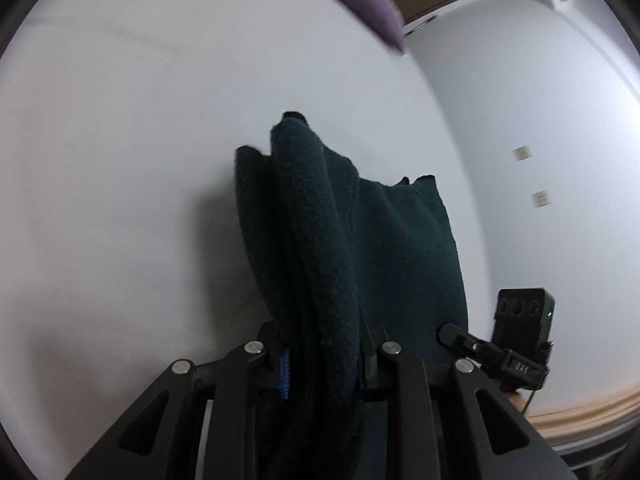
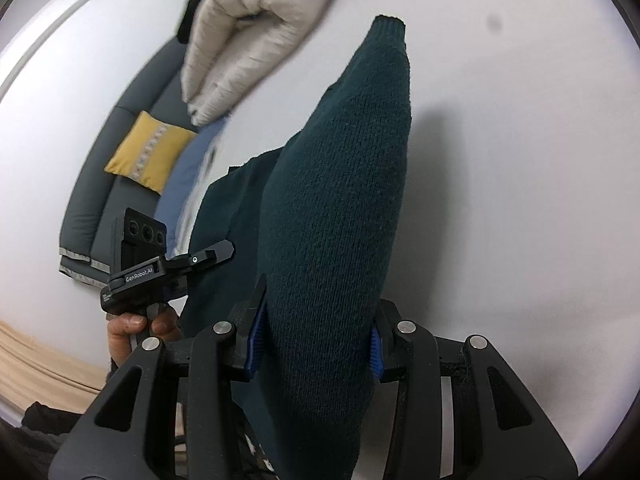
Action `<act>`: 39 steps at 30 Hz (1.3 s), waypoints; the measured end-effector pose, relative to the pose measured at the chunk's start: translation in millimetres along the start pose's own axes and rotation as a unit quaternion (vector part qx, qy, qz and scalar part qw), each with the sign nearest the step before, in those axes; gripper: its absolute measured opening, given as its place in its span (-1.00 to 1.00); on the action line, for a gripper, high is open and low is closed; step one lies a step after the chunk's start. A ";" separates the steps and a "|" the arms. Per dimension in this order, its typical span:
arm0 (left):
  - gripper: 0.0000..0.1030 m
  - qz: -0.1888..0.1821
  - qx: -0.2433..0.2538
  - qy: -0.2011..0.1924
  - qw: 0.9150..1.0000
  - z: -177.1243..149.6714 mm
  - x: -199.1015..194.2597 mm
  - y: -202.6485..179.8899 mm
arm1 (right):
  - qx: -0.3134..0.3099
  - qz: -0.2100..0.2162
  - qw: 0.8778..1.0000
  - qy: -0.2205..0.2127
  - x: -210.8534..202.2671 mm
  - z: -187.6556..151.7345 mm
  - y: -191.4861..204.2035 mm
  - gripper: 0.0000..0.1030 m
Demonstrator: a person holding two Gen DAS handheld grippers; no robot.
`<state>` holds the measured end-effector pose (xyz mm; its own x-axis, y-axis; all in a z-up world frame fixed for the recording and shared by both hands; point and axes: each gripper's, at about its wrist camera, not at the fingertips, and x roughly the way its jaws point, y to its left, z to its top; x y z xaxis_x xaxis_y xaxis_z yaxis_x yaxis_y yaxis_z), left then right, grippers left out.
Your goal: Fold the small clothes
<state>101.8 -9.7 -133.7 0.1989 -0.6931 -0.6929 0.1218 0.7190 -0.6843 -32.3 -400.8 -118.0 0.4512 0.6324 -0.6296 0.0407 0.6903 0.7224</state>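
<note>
A dark green knitted garment (image 1: 360, 240) hangs lifted above the white surface (image 1: 140, 140), held by both grippers. My left gripper (image 1: 324, 364) is shut on a bunched fold of it. My right gripper (image 2: 316, 344) is shut on a thick sleeve-like part of the same dark green garment (image 2: 344, 208), which stands up between the blue pads (image 2: 256, 340). The right gripper also shows in the left wrist view (image 1: 500, 356), at the lower right beside the cloth. The left gripper shows in the right wrist view (image 2: 168, 268), at the left beside the cloth.
A purple cloth (image 1: 360, 4) lies at the far end of the white surface. A cream padded garment (image 2: 248, 40) and a blue cloth (image 2: 192, 168) lie at its far left edge. A grey sofa with a yellow cushion (image 2: 148, 152) stands beyond.
</note>
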 end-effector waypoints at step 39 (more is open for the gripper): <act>1.00 0.322 0.237 -0.408 0.821 -167.5 -208.9 -165.3 | -0.226 -0.296 0.805 -0.462 -213.9 -165.2 235.0 1.00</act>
<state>-122.8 7.6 86.1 0.9320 -0.0357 -0.3607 0.0625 0.9961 0.0630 -266.6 -315.8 139.2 0.9512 -0.2416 -0.1922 0.2580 0.9640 0.0650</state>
